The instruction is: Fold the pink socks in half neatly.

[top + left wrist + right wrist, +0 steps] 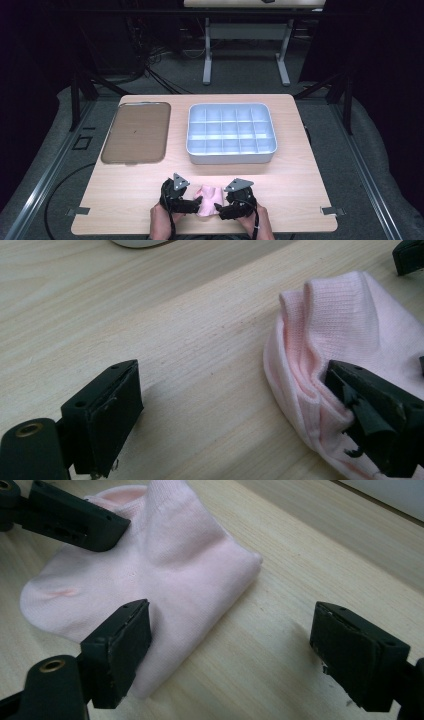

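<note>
A folded pale pink sock lies on the wooden table near its front edge, between my two grippers. My left gripper stands open at the sock's left side. In the left gripper view its right jaw lies over the sock's ribbed cuff and its left jaw hangs over bare wood. My right gripper is open at the sock's right side. In the right gripper view its left jaw sits above the sock's edge, and its right jaw is off the sock, over wood. Neither gripper's jaws pinch the fabric.
A grey tray divided into several compartments stands behind the sock at centre right. A flat brown tray lies at the back left. The table's front edge runs just below the hands.
</note>
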The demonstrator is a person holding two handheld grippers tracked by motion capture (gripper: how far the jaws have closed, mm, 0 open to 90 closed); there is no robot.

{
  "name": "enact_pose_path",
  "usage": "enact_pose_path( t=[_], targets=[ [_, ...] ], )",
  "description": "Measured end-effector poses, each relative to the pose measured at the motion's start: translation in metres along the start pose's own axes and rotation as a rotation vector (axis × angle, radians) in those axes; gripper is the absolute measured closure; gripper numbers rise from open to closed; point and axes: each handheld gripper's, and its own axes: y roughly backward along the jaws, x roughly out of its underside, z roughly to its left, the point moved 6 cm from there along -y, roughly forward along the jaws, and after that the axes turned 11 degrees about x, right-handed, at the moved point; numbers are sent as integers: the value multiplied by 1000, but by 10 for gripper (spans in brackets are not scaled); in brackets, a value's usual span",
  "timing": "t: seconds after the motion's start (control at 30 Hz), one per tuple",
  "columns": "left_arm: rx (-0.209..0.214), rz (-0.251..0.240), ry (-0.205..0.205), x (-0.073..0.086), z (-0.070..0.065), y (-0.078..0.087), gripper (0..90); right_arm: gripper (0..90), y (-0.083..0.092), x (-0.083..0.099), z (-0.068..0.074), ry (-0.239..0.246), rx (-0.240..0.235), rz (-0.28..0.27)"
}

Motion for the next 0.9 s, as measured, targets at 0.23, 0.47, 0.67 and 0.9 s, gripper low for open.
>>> enact_pose_path(
  t=[0.23,0.47,0.67,0.9],
  targets=[
    [11,-21,-16,-1,-10,-5,93,162,5,5,-7,15,8,1],
    [33,-85,-51,-6,-14,5,147,152,5,7,-10,1,8,9],
    [97,-211,-83,-11,-22,36,321,150,5,8,-11,-16,0,7],
    [196,-199,-125,-9,-36,36,755,150,5,7,-11,-6,14,12]
  ],
)
